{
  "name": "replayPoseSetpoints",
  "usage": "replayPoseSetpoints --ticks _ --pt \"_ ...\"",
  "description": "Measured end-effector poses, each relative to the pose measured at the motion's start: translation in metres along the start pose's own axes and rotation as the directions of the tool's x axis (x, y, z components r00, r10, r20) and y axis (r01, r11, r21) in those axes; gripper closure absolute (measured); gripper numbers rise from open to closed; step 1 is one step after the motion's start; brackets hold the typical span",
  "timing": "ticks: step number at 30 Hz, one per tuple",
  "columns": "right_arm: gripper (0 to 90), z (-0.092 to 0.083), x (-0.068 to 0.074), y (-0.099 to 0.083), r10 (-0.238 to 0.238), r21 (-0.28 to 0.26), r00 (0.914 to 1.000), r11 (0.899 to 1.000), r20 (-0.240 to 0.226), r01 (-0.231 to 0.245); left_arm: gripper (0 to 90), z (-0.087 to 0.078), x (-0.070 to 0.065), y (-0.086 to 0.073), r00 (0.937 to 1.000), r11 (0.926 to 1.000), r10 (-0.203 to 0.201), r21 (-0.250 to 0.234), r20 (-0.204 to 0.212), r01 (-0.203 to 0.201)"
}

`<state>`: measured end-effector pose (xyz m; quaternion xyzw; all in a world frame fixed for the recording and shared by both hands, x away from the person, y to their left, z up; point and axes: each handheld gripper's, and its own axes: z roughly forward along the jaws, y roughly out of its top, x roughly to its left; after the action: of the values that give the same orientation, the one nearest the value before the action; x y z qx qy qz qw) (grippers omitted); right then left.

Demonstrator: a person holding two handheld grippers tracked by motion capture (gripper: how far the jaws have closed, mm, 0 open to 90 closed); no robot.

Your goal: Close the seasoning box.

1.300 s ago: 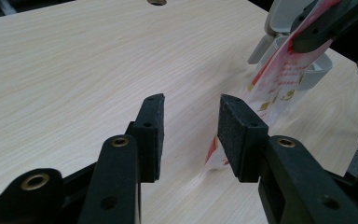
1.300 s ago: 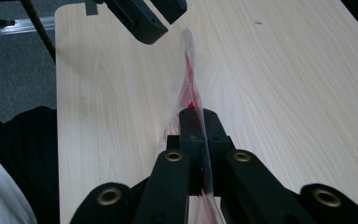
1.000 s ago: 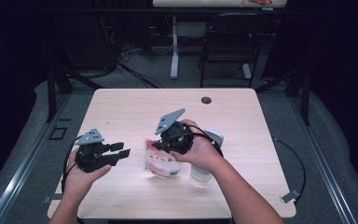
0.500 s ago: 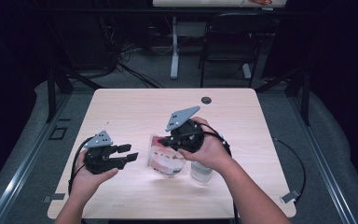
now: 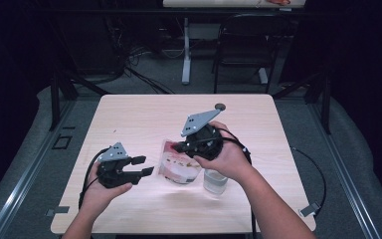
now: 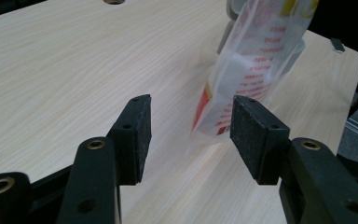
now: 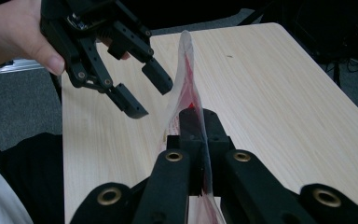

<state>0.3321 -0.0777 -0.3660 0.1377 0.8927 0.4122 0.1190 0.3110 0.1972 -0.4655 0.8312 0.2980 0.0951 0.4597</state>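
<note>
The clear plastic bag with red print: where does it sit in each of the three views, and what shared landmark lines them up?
High view: the clear plastic bag with red print hangs at table centre, under the right gripper.
Left gripper view: upper right, beyond the open left gripper.
Right gripper view: centre, pinched edge-on between the shut jaws.
Shared landmark: the light wooden table, which lies under the bag in every view.
</note>
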Motion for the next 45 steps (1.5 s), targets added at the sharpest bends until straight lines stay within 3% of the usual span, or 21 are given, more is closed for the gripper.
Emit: replayPoseSetpoints --ticks 8,16,20,30,34,45 --pt "90.0 -0.008 0.000 0.003 -0.006 -0.011 1.0000 1.000 0.000 0.006 48.6 0.013 -0.007 -0.001 0.9983 0.9998 0.016 0.012 0.056 -0.017" --pt "90.0 -0.012 0.001 0.005 -0.005 -0.027 1.0000 1.000 0.004 0.005 48.6 0.024 -0.013 -0.001 0.9951 0.9994 0.034 -0.013 0.093 -0.033" --pt "90.0 -0.013 0.002 0.006 -0.011 -0.028 0.9999 1.000 0.006 0.011 48.1 0.028 -0.013 -0.002 0.9935 0.9993 0.026 -0.029 0.111 -0.022" --pt "90.0 -0.014 0.002 0.007 -0.013 -0.033 0.9999 0.999 0.002 0.013 46.1 0.040 -0.016 -0.003 0.9916 0.9993 0.028 -0.027 0.126 -0.024" --pt "90.0 -0.014 0.003 0.007 -0.015 -0.035 0.9999 0.999 -0.001 0.015 44.1 0.044 -0.016 -0.004 0.9886 0.9984 0.048 -0.036 0.143 -0.043" --pt "90.0 -0.015 0.007 0.007 -0.025 -0.035 0.9997 0.999 -0.006 0.025 40.7 0.054 -0.015 -0.007 0.9816 0.9988 0.037 -0.037 0.187 -0.031"
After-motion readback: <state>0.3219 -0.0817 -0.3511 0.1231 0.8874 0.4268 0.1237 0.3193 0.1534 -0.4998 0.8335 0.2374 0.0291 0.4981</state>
